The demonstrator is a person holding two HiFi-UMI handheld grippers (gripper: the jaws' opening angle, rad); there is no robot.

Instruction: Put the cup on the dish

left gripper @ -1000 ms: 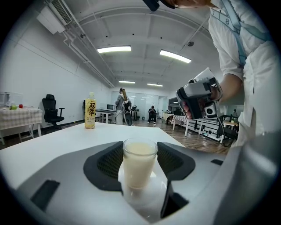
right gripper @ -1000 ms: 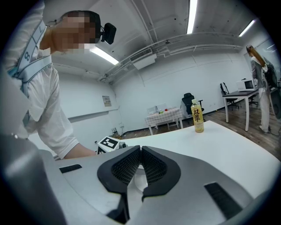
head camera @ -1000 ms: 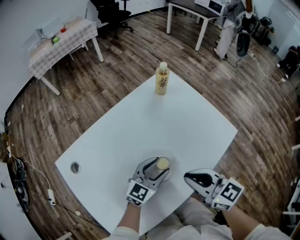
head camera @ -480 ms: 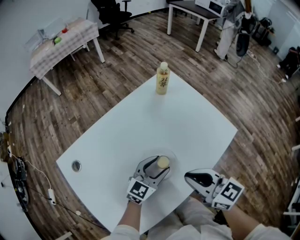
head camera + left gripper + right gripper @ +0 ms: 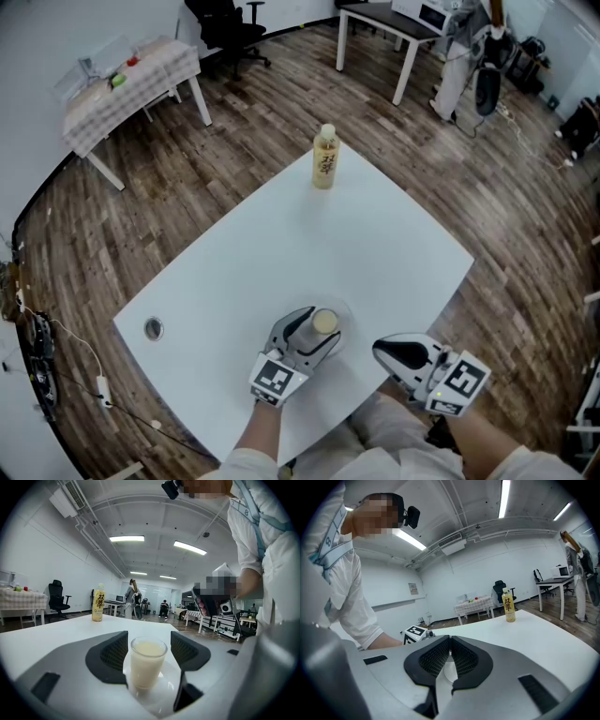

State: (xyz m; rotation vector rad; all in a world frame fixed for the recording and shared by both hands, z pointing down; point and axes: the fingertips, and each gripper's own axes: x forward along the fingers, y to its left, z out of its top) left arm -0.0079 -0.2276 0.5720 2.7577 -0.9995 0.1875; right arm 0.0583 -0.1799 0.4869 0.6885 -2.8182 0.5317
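A clear cup [image 5: 147, 663] of creamy liquid stands upright on a small white dish [image 5: 165, 686] near the table's front edge. From above, the cup [image 5: 324, 322] sits in the dish [image 5: 348, 310]. My left gripper [image 5: 149, 649] has a jaw on either side of the cup; the jaws have just been opening and a thin gap shows between each pad and the glass. My left gripper [image 5: 322, 329] rests low on the table. To its right my right gripper [image 5: 387, 352] is shut with nothing in it, its pads [image 5: 449, 654] meeting.
A yellow-labelled bottle [image 5: 324, 157] stands at the far corner of the white table [image 5: 375, 244]. A round metal grommet [image 5: 152, 328] sits near the table's left edge. A checked-cloth table [image 5: 127, 80] and an office chair stand further back on the wooden floor.
The left gripper's jaws stand slightly wider round the cup than before. The cup, the dish and the right gripper have not moved.
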